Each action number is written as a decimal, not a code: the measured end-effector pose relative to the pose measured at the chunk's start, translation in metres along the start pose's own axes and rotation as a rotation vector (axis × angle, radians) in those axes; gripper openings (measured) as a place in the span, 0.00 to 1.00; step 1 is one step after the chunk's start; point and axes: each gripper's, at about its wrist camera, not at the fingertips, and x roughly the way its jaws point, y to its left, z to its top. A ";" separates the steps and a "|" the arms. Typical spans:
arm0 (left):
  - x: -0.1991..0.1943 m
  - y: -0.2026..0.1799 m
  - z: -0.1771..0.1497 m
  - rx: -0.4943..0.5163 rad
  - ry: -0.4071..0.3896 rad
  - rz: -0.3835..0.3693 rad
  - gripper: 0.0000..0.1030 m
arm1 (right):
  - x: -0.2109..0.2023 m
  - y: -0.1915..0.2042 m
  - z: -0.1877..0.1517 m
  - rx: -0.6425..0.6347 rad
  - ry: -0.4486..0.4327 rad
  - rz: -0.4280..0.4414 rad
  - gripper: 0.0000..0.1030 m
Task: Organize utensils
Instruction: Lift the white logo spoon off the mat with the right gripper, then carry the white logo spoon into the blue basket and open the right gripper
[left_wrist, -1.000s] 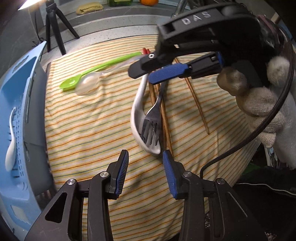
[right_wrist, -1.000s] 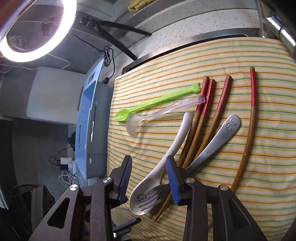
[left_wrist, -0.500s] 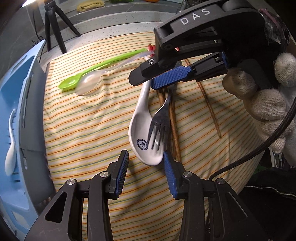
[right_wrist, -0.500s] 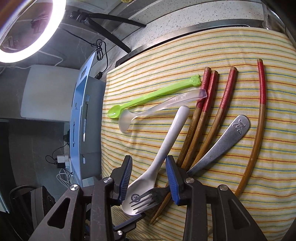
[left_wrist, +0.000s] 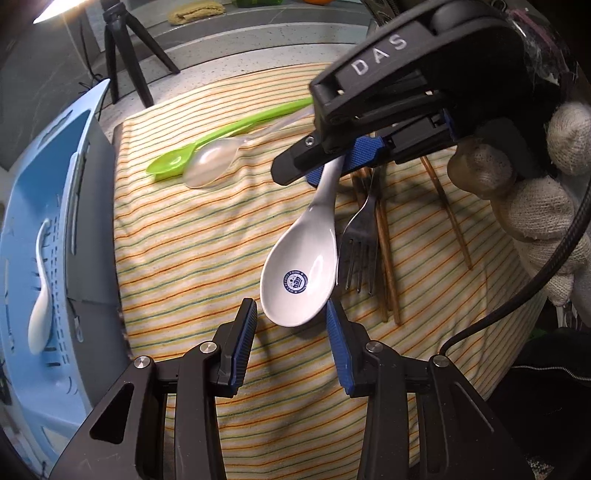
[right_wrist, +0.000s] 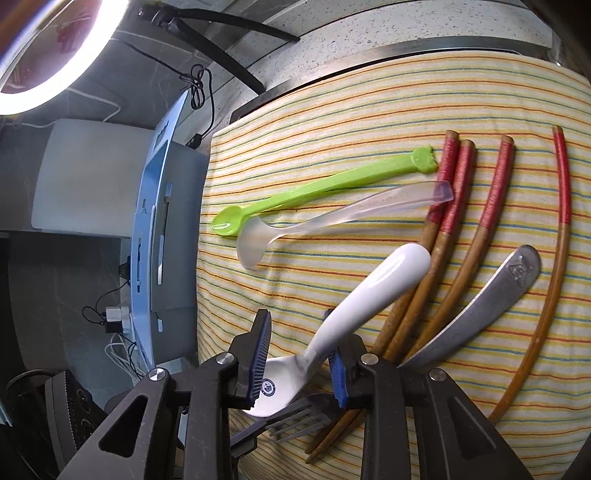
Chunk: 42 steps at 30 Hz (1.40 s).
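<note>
Left wrist view: the left gripper (left_wrist: 290, 334) points steeply down at the striped cloth (left_wrist: 192, 251), its blue-padded jaws spread with nothing pinched. The bowl of a white ceramic soup spoon (left_wrist: 301, 273) with a blue round logo sits just ahead of the fingertips, its rim partly between them — whether it touches a pad cannot be told. Farther ahead, the right gripper (left_wrist: 340, 162), held by a gloved hand (left_wrist: 524, 199), comes in from the right; the spoon's handle runs up between its fingers. Just right of the spoon bowl lies a dark metal fork (left_wrist: 360, 243), tines toward the camera, and beside it wooden chopsticks (left_wrist: 386, 258). Ahead and to the left a green plastic spoon (left_wrist: 207, 147) and a clear plastic spoon (left_wrist: 218, 164) lie side by side. At the far left stands a blue utensil basket (left_wrist: 33, 206) with another white spoon (left_wrist: 40, 310) in it.

Right wrist view: the right gripper (right_wrist: 301, 354) has its jaws closing around the neck of the white ceramic soup spoon (right_wrist: 369, 295). The handle rests against the right pad, while a gap shows on the left side, so the pinch is not complete. The handle slants ahead and to the right; the bowl is below the fingers. Under the right finger the fork's (right_wrist: 480, 306) tines stick out, its grey handle reaching ahead-right. Four red-tipped chopsticks (right_wrist: 491, 221) fan out to the right — the green spoon (right_wrist: 314, 192) and clear spoon (right_wrist: 332, 221) lie ahead, and the blue basket (right_wrist: 151, 229) stands off to the left.
</note>
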 end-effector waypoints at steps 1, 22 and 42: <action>0.001 0.000 0.000 0.008 0.002 0.001 0.36 | 0.001 0.001 0.000 -0.002 0.001 -0.002 0.24; -0.002 0.023 0.008 -0.060 -0.040 -0.073 0.36 | -0.003 0.035 0.000 -0.065 -0.039 -0.033 0.09; -0.058 0.087 -0.018 -0.210 -0.173 -0.022 0.35 | 0.009 0.140 0.022 -0.233 -0.030 0.009 0.09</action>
